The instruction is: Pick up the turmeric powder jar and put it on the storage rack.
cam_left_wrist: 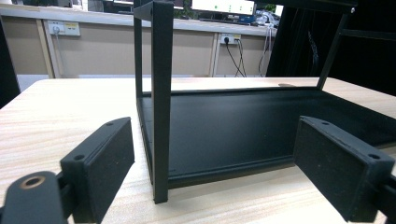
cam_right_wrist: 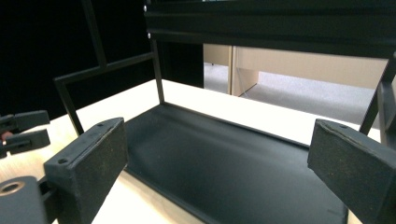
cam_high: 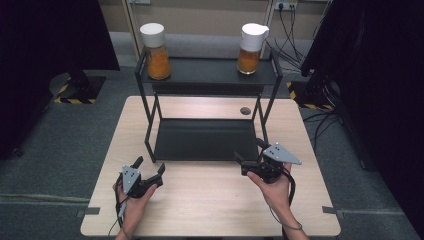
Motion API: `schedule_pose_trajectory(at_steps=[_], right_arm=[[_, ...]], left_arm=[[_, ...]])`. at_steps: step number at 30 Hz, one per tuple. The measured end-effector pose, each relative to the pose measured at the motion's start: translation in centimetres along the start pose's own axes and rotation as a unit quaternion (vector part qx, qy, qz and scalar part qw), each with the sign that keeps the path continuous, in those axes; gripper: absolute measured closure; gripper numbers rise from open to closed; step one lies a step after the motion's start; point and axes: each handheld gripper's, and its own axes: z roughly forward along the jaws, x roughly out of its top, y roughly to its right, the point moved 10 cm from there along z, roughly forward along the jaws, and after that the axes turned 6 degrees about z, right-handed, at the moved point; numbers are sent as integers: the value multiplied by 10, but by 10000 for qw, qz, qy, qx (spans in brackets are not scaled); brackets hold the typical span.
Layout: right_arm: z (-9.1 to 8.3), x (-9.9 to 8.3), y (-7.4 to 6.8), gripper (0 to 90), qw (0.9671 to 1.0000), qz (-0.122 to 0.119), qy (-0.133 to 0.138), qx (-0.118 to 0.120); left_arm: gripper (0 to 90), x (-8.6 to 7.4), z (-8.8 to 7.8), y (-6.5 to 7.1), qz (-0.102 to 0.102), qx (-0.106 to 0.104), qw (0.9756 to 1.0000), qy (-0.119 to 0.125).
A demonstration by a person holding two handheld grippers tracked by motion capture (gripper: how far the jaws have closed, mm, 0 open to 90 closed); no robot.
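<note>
Both hands rest low on the near part of the wooden table (cam_high: pixel 210 200), each holding a gripper aimed at the rack. The left gripper (cam_high: pixel 150 167) sits at the near left with its jaws spread wide and empty; the right gripper (cam_high: pixel 250 155) is beside the rack's front right leg, jaws likewise apart. The black metal rack (cam_high: pixel 207 140) stands mid-table, its lower shelf bare. On its top shelf stand two white-capped jars of orange contents, the left jar (cam_high: pixel 156 51) and the right jar (cam_high: pixel 250 48). Grey floor and wall sockets lie beyond.
</note>
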Motion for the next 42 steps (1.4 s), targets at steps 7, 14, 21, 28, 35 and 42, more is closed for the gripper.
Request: schedule_pose_trajectory(at_steps=[7, 14, 21, 28, 35, 42], right_arm=[[-1, -14, 1, 55, 9999, 75, -129, 15], [-1, -23, 1, 54, 9997, 85, -217, 26], [-1, -36, 2, 53, 9993, 158, -337, -4], [-2, -45, 2, 53, 9989, 190, -424, -3], [-3, -59, 4, 53, 9980, 269, -566, -13], [-4, -69, 4, 53, 9975, 294, -637, -35]], left_arm=[[116, 0, 0, 0, -2, 2, 10000, 8], [116, 0, 0, 0, 13, 4, 10000, 13], [116, 0, 0, 0, 4, 3, 10000, 18], [116, 0, 0, 1, 16, 5, 10000, 19], [116, 0, 0, 0, 18, 2, 10000, 14], [116, 0, 0, 1, 31, 5, 10000, 11]])
